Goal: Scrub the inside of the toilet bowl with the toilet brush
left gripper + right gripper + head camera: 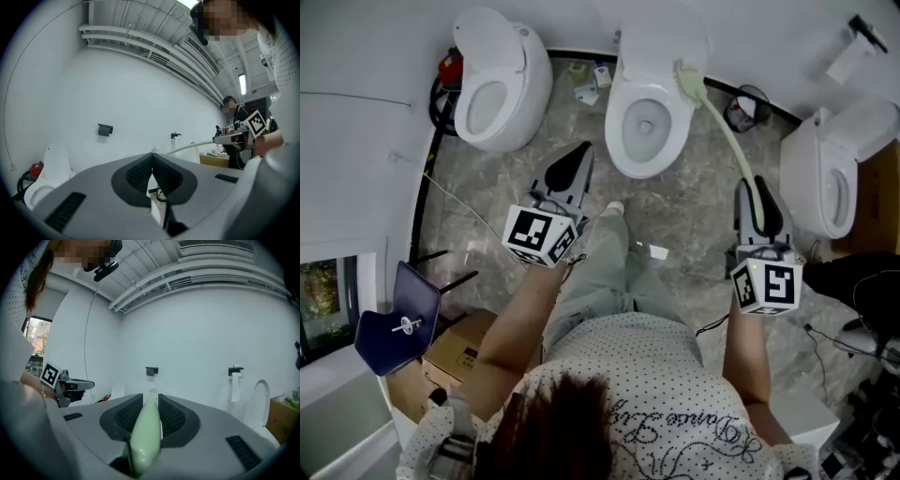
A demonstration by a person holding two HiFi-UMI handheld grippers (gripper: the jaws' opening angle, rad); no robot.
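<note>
The middle white toilet [647, 112] stands open, its bowl [645, 127] showing a small pool of water. A pale green toilet brush [722, 127] slants up from my right gripper [757, 185], which is shut on the handle [145, 437]. The brush head [688, 81] lies over the right rear of the rim, outside the bowl's hollow. My left gripper [580, 152] hangs in front of the toilet's left side, shut with nothing between its pads [140, 173]. In the left gripper view the brush handle [192, 146] and the right gripper [234, 136] show at the right.
Another white toilet [492, 89] stands at the left and a third [825, 183] at the right. A black holder [748, 108] sits right of the middle toilet, small bottles [591, 80] to its left. A cardboard box [459, 352] and a blue seat [394, 319] are near left.
</note>
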